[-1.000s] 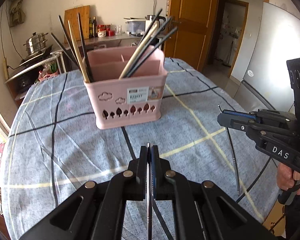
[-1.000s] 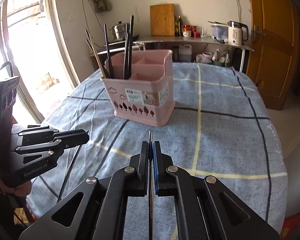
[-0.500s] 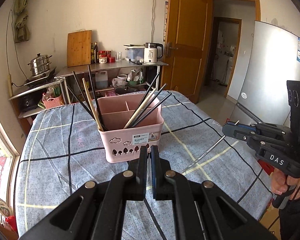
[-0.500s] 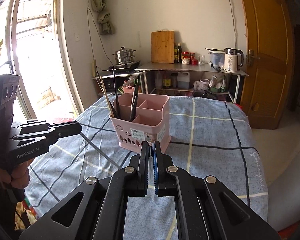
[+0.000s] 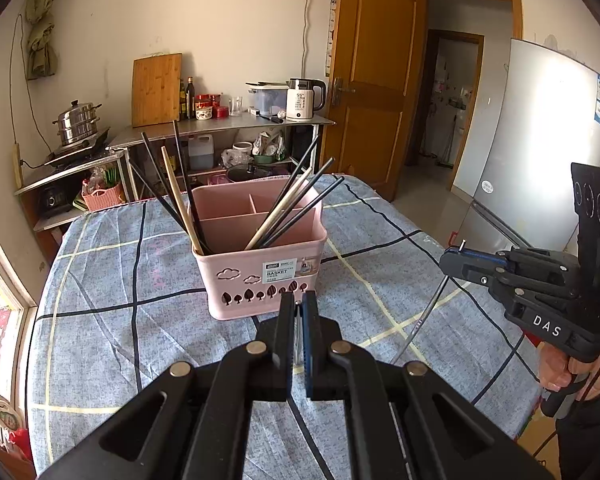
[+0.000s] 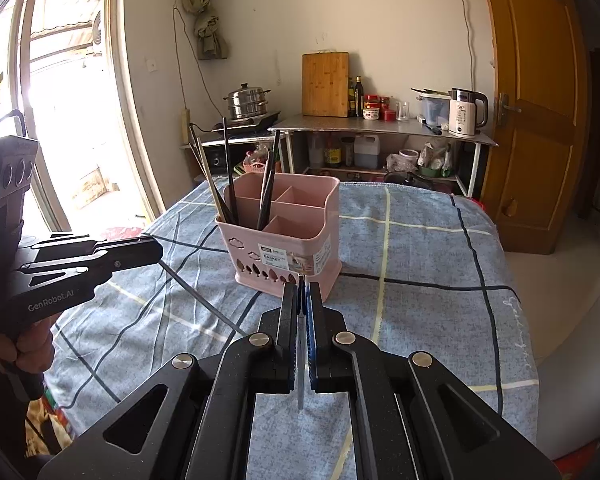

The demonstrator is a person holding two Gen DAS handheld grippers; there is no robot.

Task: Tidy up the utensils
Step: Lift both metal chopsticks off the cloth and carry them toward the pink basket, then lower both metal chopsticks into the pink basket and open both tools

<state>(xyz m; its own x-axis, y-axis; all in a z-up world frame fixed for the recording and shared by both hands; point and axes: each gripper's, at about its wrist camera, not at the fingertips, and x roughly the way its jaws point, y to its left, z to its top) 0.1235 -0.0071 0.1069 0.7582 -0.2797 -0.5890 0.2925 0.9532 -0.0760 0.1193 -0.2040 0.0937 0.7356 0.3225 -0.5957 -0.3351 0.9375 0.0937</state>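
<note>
Your left gripper is angled down toward the counter, jaws pinched narrow on a thin silver metal chopstick that runs lengthwise between the pads. From the right wrist view the same chopstick slants from that gripper's tip down toward the cloth.

Your right gripper sits in a matching downward tilt, jaws likewise nearly closed on a second slim metal chopstick, its lower end hanging below the pads. In the left wrist view it hangs slanted from the fingertips with a short end poking up above them. A hand wraps the handle at the right edge.

Both grippers are matte black plastic with round silver pins; the right one's side reads "DAS", the left one's reads "GenRobot.AI".

Ahead of both, well apart from the tips, stands the pink plastic basket. It has rounded corners, inner dividers, and cloud and tree-shaped cut-outs, with a label reading "BASKET". Black and pale wooden chopsticks lean in its near compartments.

The counter wears a blue-grey cloth crossed with black and cream lines.
</note>
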